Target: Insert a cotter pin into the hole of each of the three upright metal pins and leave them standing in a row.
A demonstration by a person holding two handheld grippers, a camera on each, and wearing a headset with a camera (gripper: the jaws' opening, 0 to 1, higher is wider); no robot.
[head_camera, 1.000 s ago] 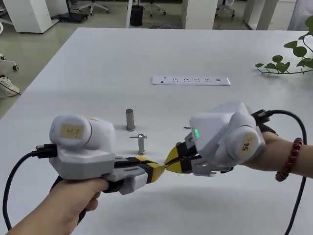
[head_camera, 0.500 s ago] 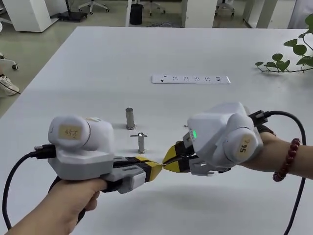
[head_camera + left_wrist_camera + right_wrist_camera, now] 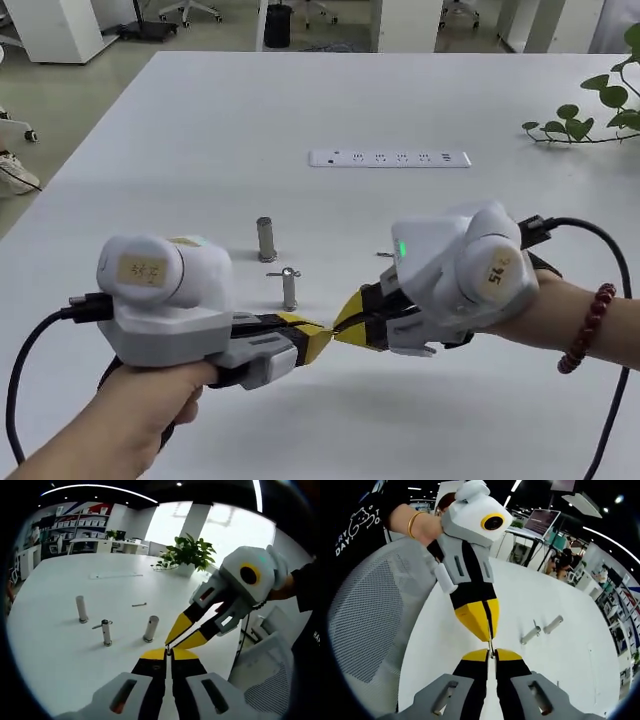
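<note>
- As a cotter pin point(image 3: 490, 645) seemingly needed regripping, the left gripper point(image 3: 169, 654) and right gripper point(image 3: 492, 656) both clenched it tip-to-tip.
- Both hovered near the pinned metal pin point(image 3: 289, 290), on the person's side.

Made out only a thin sliver of cotter pin point(image 3: 491, 645) between the touching tips of the left gripper point(image 3: 169, 651) and right gripper point(image 3: 493, 653); too small to judge its depth in either pair of jaws. In the head view, could not see the third upright pin point(image 3: 150, 628), hidden behind the right gripper's body, and caught only part of a loose cotter pin point(image 3: 384, 255) just past its far side.
</note>
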